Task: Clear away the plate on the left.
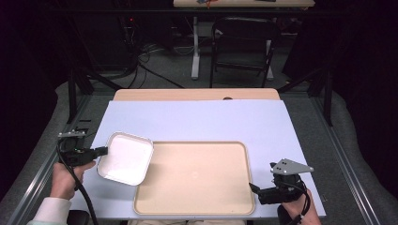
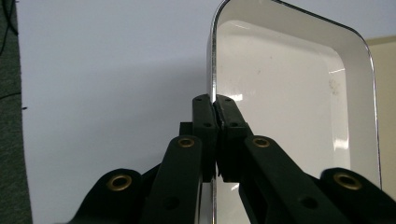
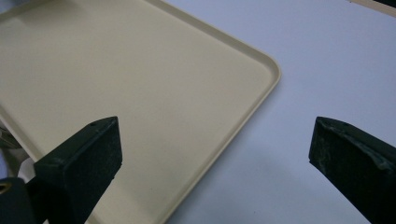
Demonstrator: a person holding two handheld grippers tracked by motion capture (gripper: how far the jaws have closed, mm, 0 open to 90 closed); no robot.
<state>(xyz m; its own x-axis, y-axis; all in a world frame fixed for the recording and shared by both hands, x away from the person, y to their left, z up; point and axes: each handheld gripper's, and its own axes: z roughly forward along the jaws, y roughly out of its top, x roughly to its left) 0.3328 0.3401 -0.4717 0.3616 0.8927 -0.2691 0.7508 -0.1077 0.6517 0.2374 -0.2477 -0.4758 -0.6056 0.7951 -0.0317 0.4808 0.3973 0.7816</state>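
Observation:
A white rectangular dish (image 1: 126,157) with rounded corners sits tilted at the left, its right side over the left edge of the beige tray (image 1: 195,206). My left gripper (image 1: 104,151) is shut on the dish's left rim; in the left gripper view the two black jaws pinch the thin rim of the dish (image 2: 280,93), one inside and one outside, at my left gripper (image 2: 215,105). The dish is empty. My right gripper (image 1: 253,189) stands open at the tray's right front corner. In the right gripper view my right gripper (image 3: 212,149) has its jaws wide apart over the tray (image 3: 116,84) edge, nothing between them.
A pale blue mat (image 1: 197,122) covers the wooden table (image 1: 197,94). The beige tray is bare. A black folding chair (image 1: 244,42) and a table leg (image 1: 195,47) stand beyond the far edge. Metal rails run along both sides of the table.

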